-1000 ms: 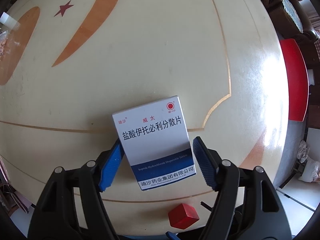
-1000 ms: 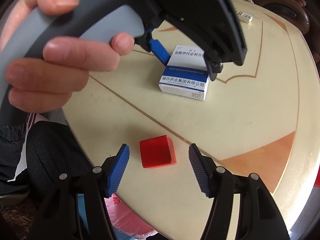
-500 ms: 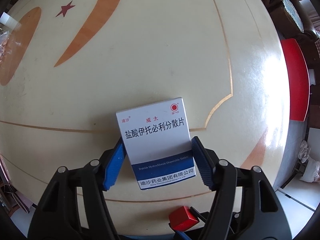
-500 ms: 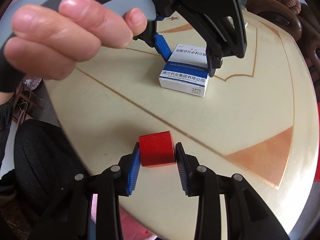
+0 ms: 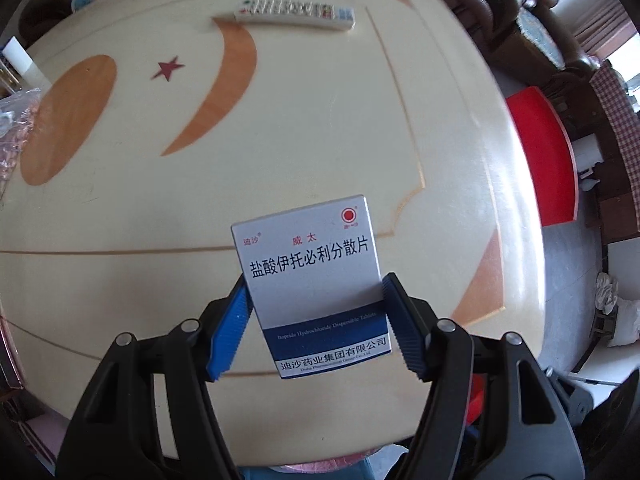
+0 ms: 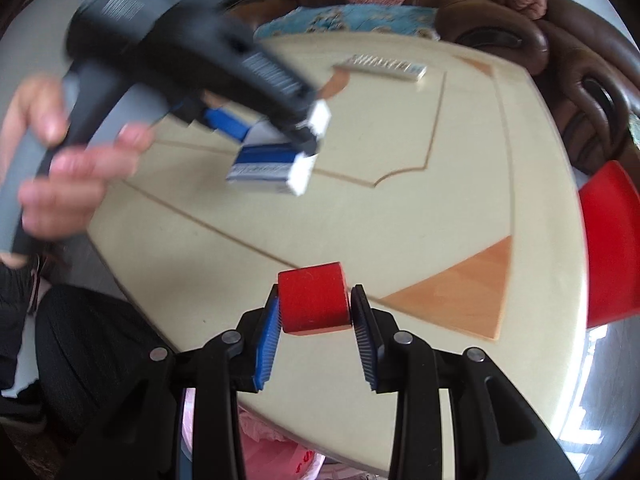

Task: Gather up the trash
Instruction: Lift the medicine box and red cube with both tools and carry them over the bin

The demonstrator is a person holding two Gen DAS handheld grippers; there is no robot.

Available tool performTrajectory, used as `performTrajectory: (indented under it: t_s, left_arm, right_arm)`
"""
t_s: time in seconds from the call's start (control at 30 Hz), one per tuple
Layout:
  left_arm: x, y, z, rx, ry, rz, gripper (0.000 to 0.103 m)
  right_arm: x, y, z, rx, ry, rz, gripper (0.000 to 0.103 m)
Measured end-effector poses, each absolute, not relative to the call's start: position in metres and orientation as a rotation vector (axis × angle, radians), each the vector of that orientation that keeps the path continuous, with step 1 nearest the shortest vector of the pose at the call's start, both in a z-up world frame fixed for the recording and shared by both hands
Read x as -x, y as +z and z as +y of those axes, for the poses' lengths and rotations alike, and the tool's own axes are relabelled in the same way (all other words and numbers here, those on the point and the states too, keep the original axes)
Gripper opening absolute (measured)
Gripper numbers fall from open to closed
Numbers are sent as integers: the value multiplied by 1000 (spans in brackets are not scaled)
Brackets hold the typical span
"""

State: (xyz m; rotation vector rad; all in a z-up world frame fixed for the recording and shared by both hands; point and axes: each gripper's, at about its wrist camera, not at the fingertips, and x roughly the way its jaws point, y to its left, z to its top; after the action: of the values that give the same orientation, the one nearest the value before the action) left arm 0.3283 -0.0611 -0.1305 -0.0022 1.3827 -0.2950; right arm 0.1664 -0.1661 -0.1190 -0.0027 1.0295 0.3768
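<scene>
Your left gripper (image 5: 316,328) grasps the medicine box (image 5: 310,280), lifted off the table (image 5: 280,140); your right gripper (image 6: 314,326) clamps the red block (image 6: 313,298) above the table's near edge.

The left gripper (image 5: 316,324) clamps a white and blue medicine box (image 5: 312,280) between its blue ribbed pads (image 5: 228,336), the pads pressing on the box's two long sides. The box is printed with Chinese lettering and a red circle logo. Below it spreads a cream round table (image 5: 320,140) with orange inlays and a small red star (image 5: 168,69). A white remote control (image 5: 294,11) lies near the far edge. A red chair seat (image 5: 540,156) stands beside the table at right.
</scene>
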Motion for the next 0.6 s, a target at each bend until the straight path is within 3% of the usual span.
performTrajectory:
  t_s: [0.6]
  left_arm:
    - [-147, -15, -5, -110, -365, 990, 65]
  right_arm:
    - [-87, -29, -149, 22, 337, 896, 34]
